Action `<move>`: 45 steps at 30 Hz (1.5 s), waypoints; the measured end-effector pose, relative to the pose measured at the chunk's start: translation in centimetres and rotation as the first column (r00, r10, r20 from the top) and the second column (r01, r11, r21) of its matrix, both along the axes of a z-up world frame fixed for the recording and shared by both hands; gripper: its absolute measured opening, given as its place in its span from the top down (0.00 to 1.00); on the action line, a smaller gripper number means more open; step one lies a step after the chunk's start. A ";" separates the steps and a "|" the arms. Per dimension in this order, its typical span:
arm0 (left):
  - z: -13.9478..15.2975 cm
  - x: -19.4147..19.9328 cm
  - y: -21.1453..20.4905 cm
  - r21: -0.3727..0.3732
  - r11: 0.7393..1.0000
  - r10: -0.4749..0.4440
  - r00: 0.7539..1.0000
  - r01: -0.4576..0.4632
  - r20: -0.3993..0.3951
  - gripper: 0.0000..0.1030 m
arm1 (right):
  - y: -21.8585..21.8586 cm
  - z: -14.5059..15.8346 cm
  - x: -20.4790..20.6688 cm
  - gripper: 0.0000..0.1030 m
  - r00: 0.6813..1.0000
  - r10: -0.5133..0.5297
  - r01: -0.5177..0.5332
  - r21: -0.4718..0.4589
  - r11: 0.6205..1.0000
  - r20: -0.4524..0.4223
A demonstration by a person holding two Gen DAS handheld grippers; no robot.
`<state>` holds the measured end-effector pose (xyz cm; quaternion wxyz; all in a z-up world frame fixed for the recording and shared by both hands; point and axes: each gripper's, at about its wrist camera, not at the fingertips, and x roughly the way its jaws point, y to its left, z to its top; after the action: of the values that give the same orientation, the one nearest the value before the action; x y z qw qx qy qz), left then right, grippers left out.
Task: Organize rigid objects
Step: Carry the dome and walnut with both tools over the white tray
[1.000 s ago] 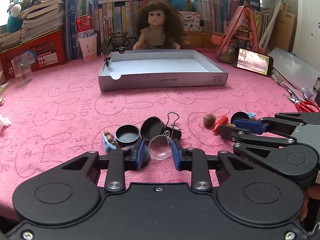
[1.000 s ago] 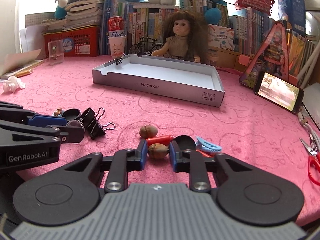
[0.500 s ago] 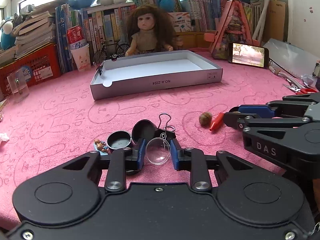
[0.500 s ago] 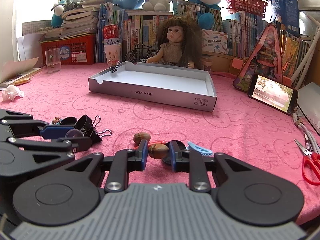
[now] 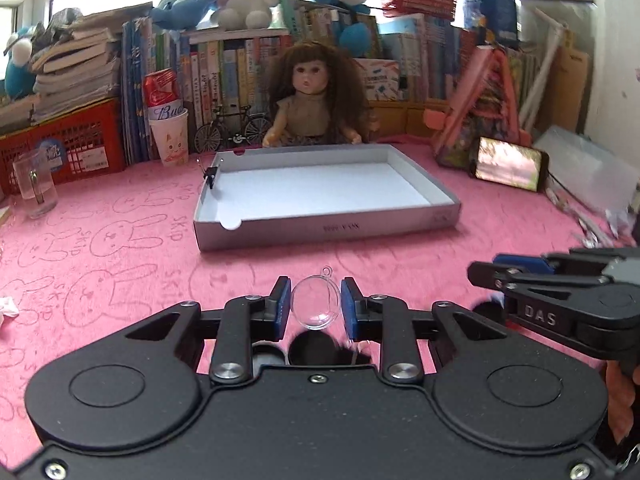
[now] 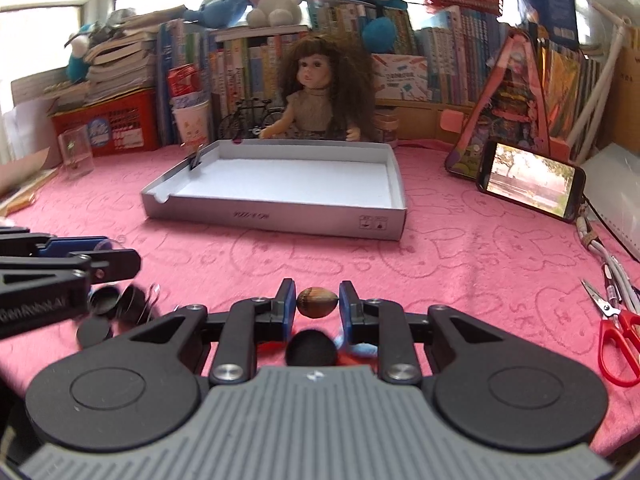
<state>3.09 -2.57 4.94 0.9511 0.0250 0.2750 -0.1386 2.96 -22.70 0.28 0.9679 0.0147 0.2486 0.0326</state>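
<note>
Left wrist view
Left gripper (image 5: 315,309): clamped on a clear plastic half-sphere (image 5: 316,305), blue pads pressing both sides.
Half-sphere: held clear of the pink cloth (image 5: 120,264), small loop at its top edge, hollow face toward the camera.
Under the jaws: 2 black round lids (image 5: 308,350) on the cloth, partly hidden by the gripper body; a dark blurred clip beside them, hard to make out.
Grey tray (image 5: 328,230): straight ahead on the cloth, white inside, nothing lying on its floor; 1 small black binder clip (image 5: 211,174) pinched on its left wall.
Right gripper (image 5: 486,274): seen side-on at the right edge, jaw tips together; what sits between them cannot be told from here.
Behind the tray: doll (image 5: 316,100), toy bicycle (image 5: 232,128), paper cup (image 5: 170,136), red basket (image 5: 68,148), books; phone (image 5: 510,164) propped to the right.

Right wrist view
Right gripper (image 6: 318,304): clamped on a brown nut (image 6: 318,303), held end to end between the blue pads, lifted off the cloth.
Below it: 1 black round lid (image 6: 310,350), a red piece and a light blue clip (image 6: 360,348), all blurred.
Left gripper (image 6: 120,262): at the left edge, closed on the clear half-sphere, only its rim showing.
Near the left gripper: 3 black lids (image 6: 106,302) on the cloth with a wire-handled clip, blurred.
Grey tray (image 6: 276,216): ahead and slightly left, well apart from both grippers.
Red scissors (image 6: 618,340): on the cloth at the right edge.
</note>
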 end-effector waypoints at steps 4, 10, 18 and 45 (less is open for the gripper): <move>1.1 2.9 0.4 -0.014 1.000 0.025 1.000 -0.025 -0.002 0.76 | -0.9 1.0 2.2 0.73 1.000 -0.011 0.011 0.026 1.000 -0.012; 1.9 8.8 0.5 -0.060 0.996 0.065 0.997 -0.068 -0.051 0.76 | -1.7 2.6 6.7 0.74 0.999 0.008 -0.005 0.070 0.998 -0.035; 0.6 17.3 -0.5 -0.054 0.993 0.094 0.987 -0.102 -0.129 0.76 | -1.2 2.9 14.6 0.73 0.996 0.012 -0.006 0.066 0.998 -0.087; -3.9 23.5 -1.7 0.014 0.988 0.154 0.964 -0.154 -0.215 0.75 | 0.2 -0.4 20.8 0.69 0.975 -0.006 0.013 0.030 0.999 -0.222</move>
<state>26.56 -4.22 1.06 0.9235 -0.0129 0.3776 -0.0666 23.76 -22.46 -0.12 0.9340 0.0348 0.3544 0.0302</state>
